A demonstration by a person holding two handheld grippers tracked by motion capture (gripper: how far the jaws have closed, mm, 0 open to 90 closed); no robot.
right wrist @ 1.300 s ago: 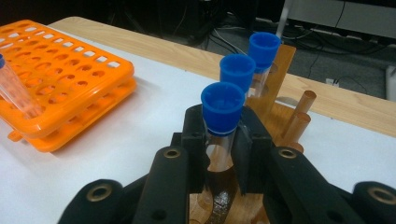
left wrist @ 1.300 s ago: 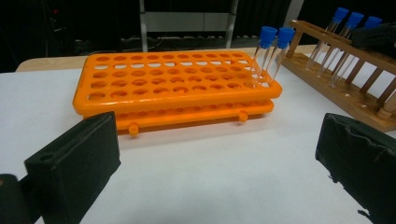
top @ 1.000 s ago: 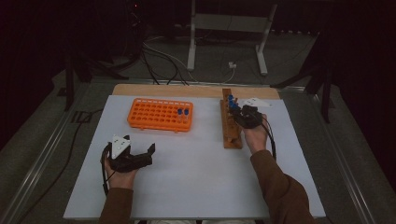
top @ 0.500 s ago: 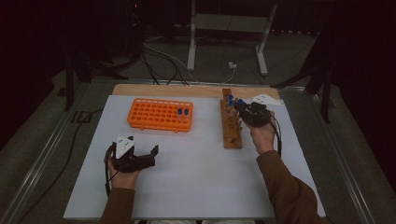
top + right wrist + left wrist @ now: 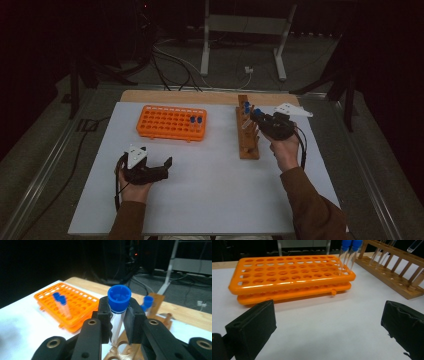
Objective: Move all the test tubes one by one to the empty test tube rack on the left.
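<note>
My right gripper (image 5: 117, 315) is shut on a clear test tube with a blue cap (image 5: 119, 298), held upright just above the wooden rack (image 5: 120, 351). In the high view the right gripper (image 5: 261, 119) hovers at that wooden rack's (image 5: 248, 145) far half, beside another blue-capped tube (image 5: 246, 106) standing in it. The orange rack (image 5: 171, 122) lies to the left with two blue-capped tubes (image 5: 195, 120) near its right end. My left gripper (image 5: 162, 167) rests open near the table's front left, nothing between its jaws; ahead of it are the orange rack (image 5: 292, 277) and its tubes (image 5: 349, 245).
The racks stand on a white board (image 5: 210, 185) over a wooden table. Metal rails run along both sides. Behind the table, cables and a white stand (image 5: 240, 30) lie on the dark floor. Bare board stretches between the two hands.
My right gripper has risen and shifted slightly away from the person, with the blue-capped tube in its jaws. The left gripper has stayed where it was.
</note>
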